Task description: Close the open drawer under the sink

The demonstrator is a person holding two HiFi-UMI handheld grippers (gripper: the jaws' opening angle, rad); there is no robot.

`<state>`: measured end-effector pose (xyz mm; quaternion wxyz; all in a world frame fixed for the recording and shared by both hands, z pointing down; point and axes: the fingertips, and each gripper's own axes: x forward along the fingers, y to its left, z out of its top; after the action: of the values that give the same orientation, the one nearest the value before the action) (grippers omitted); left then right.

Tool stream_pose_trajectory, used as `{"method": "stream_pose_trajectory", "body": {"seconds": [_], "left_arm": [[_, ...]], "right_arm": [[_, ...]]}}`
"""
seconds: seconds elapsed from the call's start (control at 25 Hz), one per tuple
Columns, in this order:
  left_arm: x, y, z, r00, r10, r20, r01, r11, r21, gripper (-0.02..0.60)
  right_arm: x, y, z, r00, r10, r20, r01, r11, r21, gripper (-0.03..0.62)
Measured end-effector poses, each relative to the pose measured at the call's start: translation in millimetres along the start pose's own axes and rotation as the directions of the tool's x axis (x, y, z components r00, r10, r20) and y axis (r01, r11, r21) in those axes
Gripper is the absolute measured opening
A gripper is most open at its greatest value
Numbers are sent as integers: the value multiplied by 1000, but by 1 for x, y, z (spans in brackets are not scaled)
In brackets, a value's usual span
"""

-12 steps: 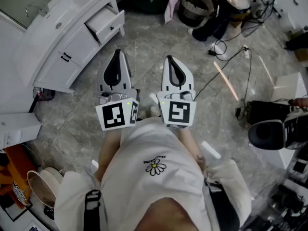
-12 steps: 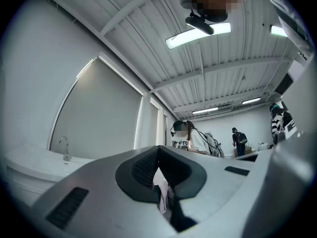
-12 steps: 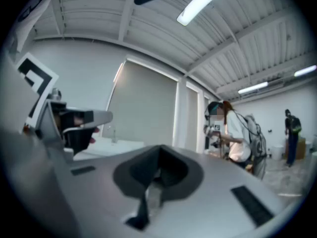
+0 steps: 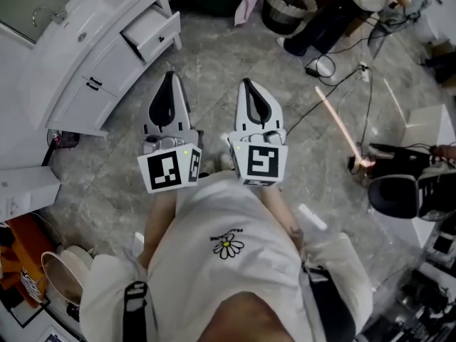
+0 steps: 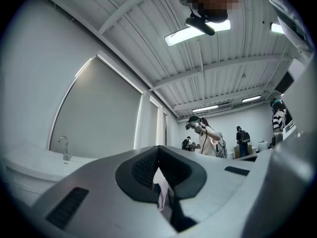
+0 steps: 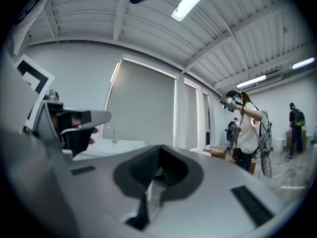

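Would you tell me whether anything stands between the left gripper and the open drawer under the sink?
Nothing visible does: only floor lies between the left gripper and the open drawer, which juts from the white cabinet.

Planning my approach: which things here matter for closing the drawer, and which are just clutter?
For the job: open drawer, white cabinet, left gripper, right gripper.
Lying about: basket, cables, long stick, bowl.
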<state>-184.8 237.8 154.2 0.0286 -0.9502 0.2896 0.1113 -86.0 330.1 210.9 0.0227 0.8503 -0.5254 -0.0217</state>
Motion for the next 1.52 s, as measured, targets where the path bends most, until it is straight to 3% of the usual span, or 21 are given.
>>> {"method": "stream_pose_trajectory", "body": {"seconds": [0.24,0.48,1.0,1.52], "left_arm": [[12,-2,-8,1000,11,-14,-11,1000,0,20],[26,-10,-17,999,38,-19,-38,999,-9,20],[22,-1,-24,988,155,12,-155,988,-15,20],[54,19,-42,984,178,15,-178,984,1,20]], "right_arm": [[9,-9,-1,1000,27,-1,-27,995,101,29],[20,-16,-8,996,93,6,-93,995,19,29],[29,-25,-21,986,164,14,-164,986,16,29],[69,-32,-27,984,179,10,-179,983,-29,29]]}}
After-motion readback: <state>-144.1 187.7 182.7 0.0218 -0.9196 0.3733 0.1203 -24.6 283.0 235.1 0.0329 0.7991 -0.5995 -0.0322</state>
